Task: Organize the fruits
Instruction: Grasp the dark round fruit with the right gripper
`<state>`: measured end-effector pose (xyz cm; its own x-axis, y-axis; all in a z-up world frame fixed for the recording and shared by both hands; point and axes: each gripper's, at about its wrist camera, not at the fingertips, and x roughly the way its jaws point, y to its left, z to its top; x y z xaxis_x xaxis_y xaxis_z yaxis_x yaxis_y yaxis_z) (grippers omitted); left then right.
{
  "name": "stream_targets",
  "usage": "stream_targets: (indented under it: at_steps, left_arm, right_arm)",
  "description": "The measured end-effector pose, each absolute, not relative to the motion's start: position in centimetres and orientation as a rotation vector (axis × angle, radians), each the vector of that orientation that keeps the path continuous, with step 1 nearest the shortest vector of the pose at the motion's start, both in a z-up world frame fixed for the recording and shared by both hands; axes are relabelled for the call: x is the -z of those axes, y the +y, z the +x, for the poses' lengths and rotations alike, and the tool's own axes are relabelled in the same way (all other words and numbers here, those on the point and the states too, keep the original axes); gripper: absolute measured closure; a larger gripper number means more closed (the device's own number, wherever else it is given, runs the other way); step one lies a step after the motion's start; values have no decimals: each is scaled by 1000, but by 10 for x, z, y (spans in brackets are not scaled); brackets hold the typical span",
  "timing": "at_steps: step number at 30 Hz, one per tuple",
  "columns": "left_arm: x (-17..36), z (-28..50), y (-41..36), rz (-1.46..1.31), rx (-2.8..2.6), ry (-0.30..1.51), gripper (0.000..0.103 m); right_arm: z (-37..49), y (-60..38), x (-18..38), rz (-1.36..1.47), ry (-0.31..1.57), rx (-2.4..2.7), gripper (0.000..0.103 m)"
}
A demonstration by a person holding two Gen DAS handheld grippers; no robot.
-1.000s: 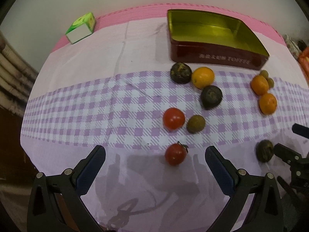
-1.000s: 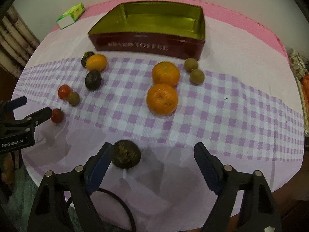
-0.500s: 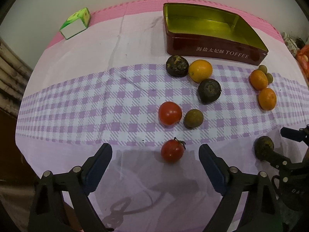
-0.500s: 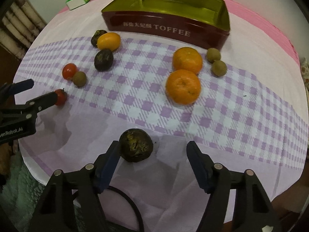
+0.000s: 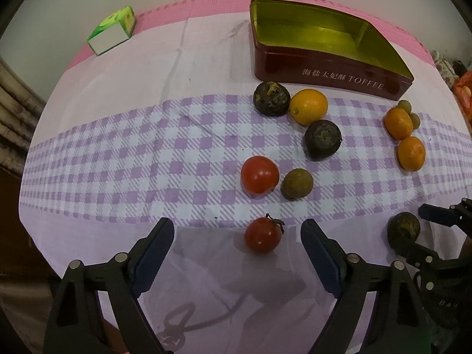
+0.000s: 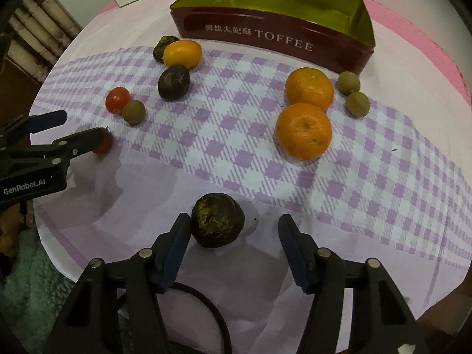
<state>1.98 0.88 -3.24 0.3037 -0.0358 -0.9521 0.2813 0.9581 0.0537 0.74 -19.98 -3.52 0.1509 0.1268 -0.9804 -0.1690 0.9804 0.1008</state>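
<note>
A small stemmed tomato (image 5: 262,238) lies on the cloth between the fingers of my left gripper (image 5: 237,227), nearer the right finger and untouched. The jaws are closing. My right gripper (image 6: 234,221) is closing too, with a dark wrinkled fruit (image 6: 217,224) between its fingers. The left pad is at the fruit's side and the right pad stands well apart. The red toffee tin (image 6: 265,34), gold inside and holding nothing, stands at the far side of the table. In the right wrist view the left gripper (image 6: 73,131) straddles the same tomato (image 6: 103,147).
Two oranges (image 6: 305,109) and two small greenish-brown fruits (image 6: 352,93) lie right of centre. A second tomato (image 5: 259,174), a brown fruit (image 5: 296,183), two dark fruits (image 5: 323,139) and a yellow-orange fruit (image 5: 308,106) sit mid-table. A green-white box (image 5: 113,31) rests far left.
Both grippers have narrowed around their fruits. The right gripper has come down and moved in, so the dark fruit now sits between its fingers instead of by the left fingertip.
</note>
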Motion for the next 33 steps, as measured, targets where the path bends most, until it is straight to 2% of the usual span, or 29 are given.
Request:
stream_targets:
  at_steps: [3, 5, 9, 14, 18, 23, 26, 28, 30, 33]
  left_arm:
    - [33, 21, 8, 228, 213, 1248, 16]
    - [33, 21, 8, 228, 215, 1247, 16]
    - [34, 21, 7, 227, 214, 1249, 16]
    - [35, 21, 8, 227, 211, 1252, 16]
    - [35, 21, 8, 229, 212, 1251, 16]
    - [34, 21, 8, 229, 212, 1251, 15]
    - [35, 21, 8, 227, 212, 1251, 16]
    - [34, 20, 7, 230, 214, 1250, 16]
    - [34, 21, 7, 229, 213, 1251, 16]
    - [34, 21, 7, 227, 216, 1249, 16]
  right_arm:
    - [5, -197, 39, -44, 1416, -230, 46]
    - [5, -193, 42, -52, 1426, -236, 53]
    - [4, -191, 44, -59, 1427, -229, 57]
    - [4, -194, 44, -47, 1425, -219, 56]
    - [8, -196, 45, -48, 1420, -207, 45]
    - [10, -196, 45, -60, 1422, -201, 45]
    - [14, -194, 45, -78, 1412, -192, 51]
    - [15, -192, 45, -84, 1405, -194, 60]
    - [15, -191, 45, -85, 1401, -196, 65]
    - [15, -195, 45, -67, 1397, -191, 66]
